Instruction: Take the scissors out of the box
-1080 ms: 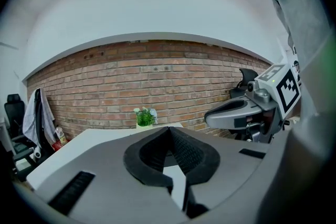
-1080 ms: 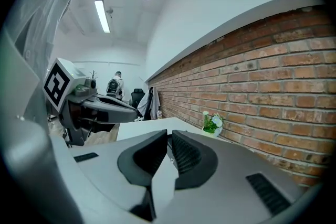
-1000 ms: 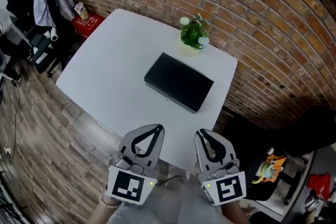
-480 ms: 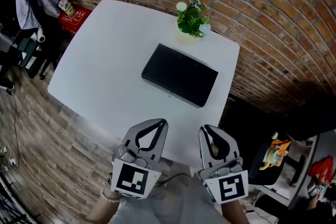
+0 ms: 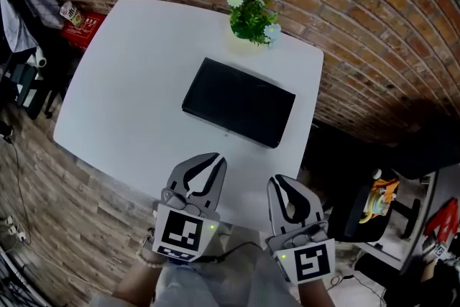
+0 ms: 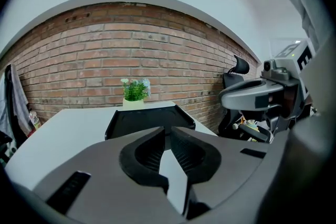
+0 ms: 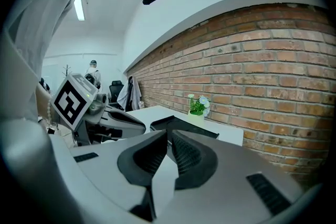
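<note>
A flat black box (image 5: 238,103) lies with its lid down in the middle of the white table (image 5: 122,90). No scissors show in any view. Both grippers hover at the table's near edge, short of the box and apart from it. My left gripper (image 5: 215,159) is shut with nothing in it, its tips pointing at the box. Beside it, my right gripper (image 5: 275,183) is also shut and empty. The left gripper view has the left gripper (image 6: 167,131) in front of the box (image 6: 149,119). Past the right gripper (image 7: 169,134) in its own view sits the box (image 7: 181,126).
A small potted plant (image 5: 251,16) stands at the table's far edge against the brick wall (image 5: 359,25). On the floor to the left are a red case (image 5: 79,31) and a chair draped with clothes (image 5: 25,0). A dark chair and a colourful toy (image 5: 381,192) sit right.
The head view has shifted, so the table and box sit lower and further left in frame. Both grippers stay shut near the table's near edge.
</note>
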{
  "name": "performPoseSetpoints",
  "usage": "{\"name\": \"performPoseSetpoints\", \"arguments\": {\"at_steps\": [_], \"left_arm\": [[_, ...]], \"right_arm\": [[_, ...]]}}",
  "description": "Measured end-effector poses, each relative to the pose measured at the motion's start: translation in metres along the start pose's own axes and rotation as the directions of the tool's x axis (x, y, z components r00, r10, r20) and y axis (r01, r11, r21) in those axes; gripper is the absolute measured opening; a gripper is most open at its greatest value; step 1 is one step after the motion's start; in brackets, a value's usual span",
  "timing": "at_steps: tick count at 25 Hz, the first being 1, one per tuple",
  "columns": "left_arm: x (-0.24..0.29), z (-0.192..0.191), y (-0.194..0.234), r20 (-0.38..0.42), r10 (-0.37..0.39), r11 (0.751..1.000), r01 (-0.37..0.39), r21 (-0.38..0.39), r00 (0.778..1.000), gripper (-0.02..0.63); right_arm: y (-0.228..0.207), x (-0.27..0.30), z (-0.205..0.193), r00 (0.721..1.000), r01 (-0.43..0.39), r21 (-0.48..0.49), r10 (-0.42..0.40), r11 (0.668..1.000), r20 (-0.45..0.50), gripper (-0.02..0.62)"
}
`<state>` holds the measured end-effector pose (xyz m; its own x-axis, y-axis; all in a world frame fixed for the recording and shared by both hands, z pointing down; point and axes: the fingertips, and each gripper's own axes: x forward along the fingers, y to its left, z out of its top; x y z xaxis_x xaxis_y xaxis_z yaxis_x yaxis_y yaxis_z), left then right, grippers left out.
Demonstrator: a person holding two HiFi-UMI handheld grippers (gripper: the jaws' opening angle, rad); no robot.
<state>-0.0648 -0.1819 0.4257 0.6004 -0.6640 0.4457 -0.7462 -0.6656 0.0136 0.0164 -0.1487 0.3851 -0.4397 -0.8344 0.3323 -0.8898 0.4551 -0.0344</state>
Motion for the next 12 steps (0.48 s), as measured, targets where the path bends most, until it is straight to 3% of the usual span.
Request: {"name": "performPoseSetpoints", "arguments": {"at_steps": [6,12], "left_arm": [[0.030,-0.024,0.006,-0.063,-0.004,1.000,0.004,0.001,0.998,0.089],[0.057,-0.048,0.013,-0.123,0.024,1.000,-0.024,-0.003,0.992,0.104]], "right_arm": [[-0.007,0.008,-0.009,1.000,0.021,0.021,-0.021,1.000,-0.016,0.057],[-0.013,0.009,-0.021,0.999,0.034,0.032,-0.032,0.999,-0.039,0.057]]}}
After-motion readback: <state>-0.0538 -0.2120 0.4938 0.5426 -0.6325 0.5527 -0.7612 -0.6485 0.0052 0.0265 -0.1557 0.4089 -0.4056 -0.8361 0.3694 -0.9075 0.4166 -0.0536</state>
